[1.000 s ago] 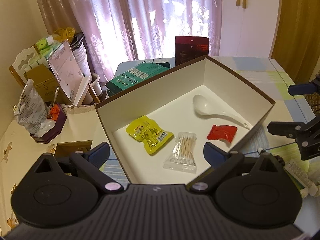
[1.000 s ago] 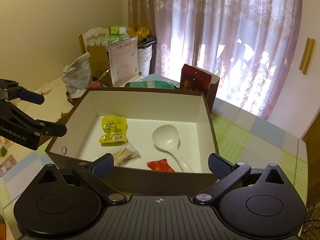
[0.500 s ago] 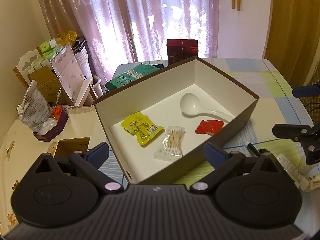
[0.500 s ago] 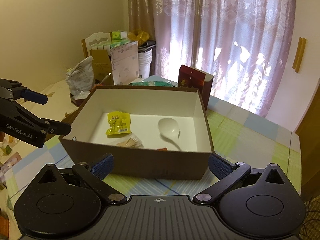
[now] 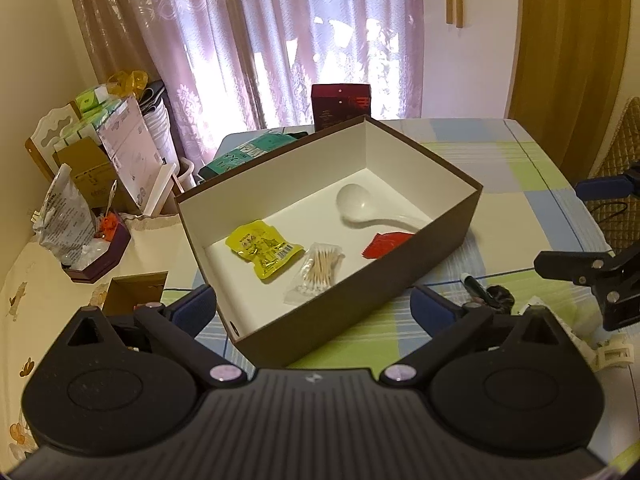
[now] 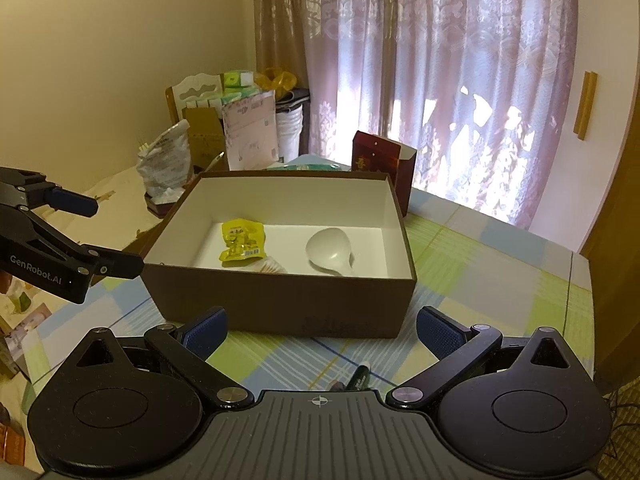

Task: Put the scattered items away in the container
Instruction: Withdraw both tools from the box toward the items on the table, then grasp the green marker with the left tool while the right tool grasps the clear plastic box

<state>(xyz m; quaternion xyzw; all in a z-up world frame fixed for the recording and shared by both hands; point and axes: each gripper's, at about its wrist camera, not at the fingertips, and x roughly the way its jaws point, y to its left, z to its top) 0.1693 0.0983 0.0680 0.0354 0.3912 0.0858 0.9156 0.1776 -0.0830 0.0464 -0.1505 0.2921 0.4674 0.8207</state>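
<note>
Daylight glares through the sheer curtains (image 5: 304,40), blowing out patches; the room stays warm and dim, sharp, with fisheye-bent, vignetted edges.

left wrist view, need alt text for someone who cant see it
An open brown box with a white inside sits on a checked tablecloth, holding a yellow snack packet, a bag of cotton swabs, a red packet and a white spoon. The open left gripper frames it; the right gripper is at the right edge.
</note>
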